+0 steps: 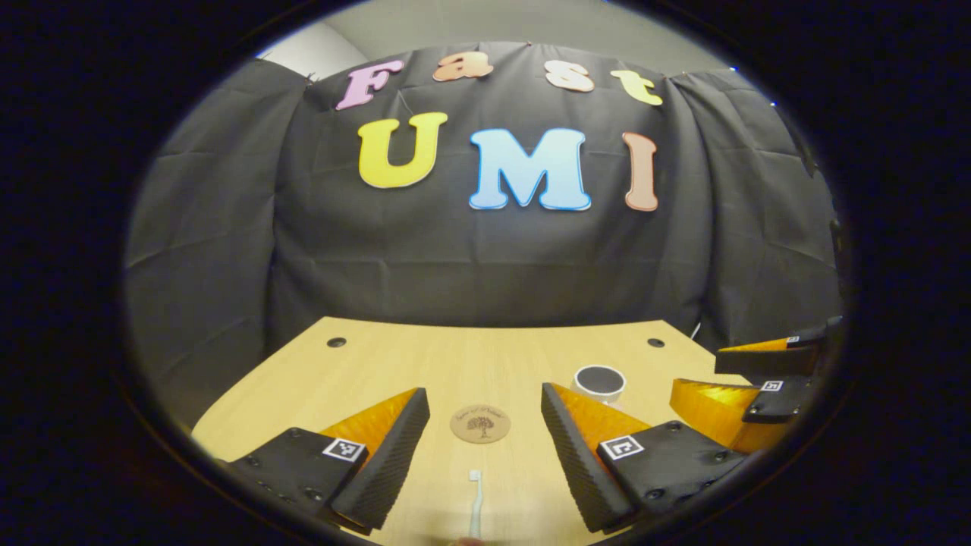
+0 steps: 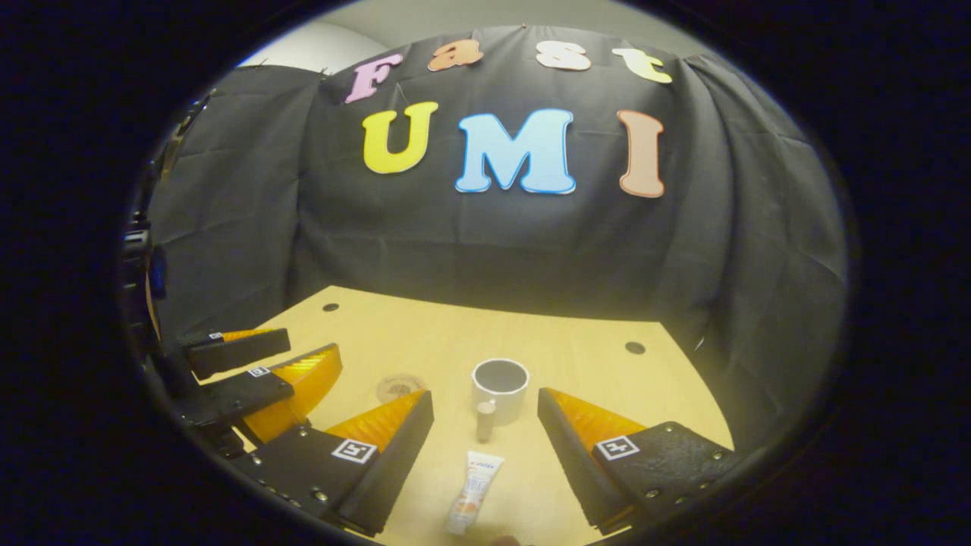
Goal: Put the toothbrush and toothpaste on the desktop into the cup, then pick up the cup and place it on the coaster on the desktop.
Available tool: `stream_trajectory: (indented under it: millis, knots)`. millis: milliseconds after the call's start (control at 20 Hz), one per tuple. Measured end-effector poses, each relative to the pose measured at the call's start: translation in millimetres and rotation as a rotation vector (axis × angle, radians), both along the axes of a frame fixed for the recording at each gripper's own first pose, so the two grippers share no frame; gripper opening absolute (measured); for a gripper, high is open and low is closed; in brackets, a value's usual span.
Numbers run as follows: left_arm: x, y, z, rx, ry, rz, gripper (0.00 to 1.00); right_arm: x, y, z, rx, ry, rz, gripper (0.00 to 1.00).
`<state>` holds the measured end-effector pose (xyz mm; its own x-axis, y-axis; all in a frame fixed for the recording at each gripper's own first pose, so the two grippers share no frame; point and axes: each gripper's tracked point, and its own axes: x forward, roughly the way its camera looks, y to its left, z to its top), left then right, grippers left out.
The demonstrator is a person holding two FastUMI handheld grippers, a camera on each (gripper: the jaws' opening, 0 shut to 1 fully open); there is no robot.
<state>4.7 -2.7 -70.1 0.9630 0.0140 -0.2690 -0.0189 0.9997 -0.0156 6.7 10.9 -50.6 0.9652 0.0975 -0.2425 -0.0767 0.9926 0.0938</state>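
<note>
Toothbrush [image 1: 476, 504] lies on the tabletop [image 1: 425, 364] near its front edge, between the wide-open, empty fingers of the left gripper [image 1: 485, 432]; the coaster [image 1: 480, 423] sits just beyond, the cup [image 1: 598, 384] farther right. In the right gripper view, the toothpaste [image 2: 472, 491] lies before the cup, between the spread, empty right gripper [image 2: 485, 432].
</note>
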Motion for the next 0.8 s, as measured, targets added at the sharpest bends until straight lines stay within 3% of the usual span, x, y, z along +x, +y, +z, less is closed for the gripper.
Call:
stream_trajectory:
  millis: [350, 700, 800]
  knots:
    - [7, -12, -62, -0.030, 0.269, -0.024, 0.96, 16, -4, -59, 0.077, 0.255, -0.041, 0.89]
    - [-8, -26, -125, -0.068, 0.550, -0.070, 0.99, 16, 4, -97, 0.119, 0.438, -0.015, 0.90]
    - [-20, -26, -144, -0.067, 0.662, -0.076, 0.95, 15, 6, -109, 0.115, 0.484, -0.008, 0.90]
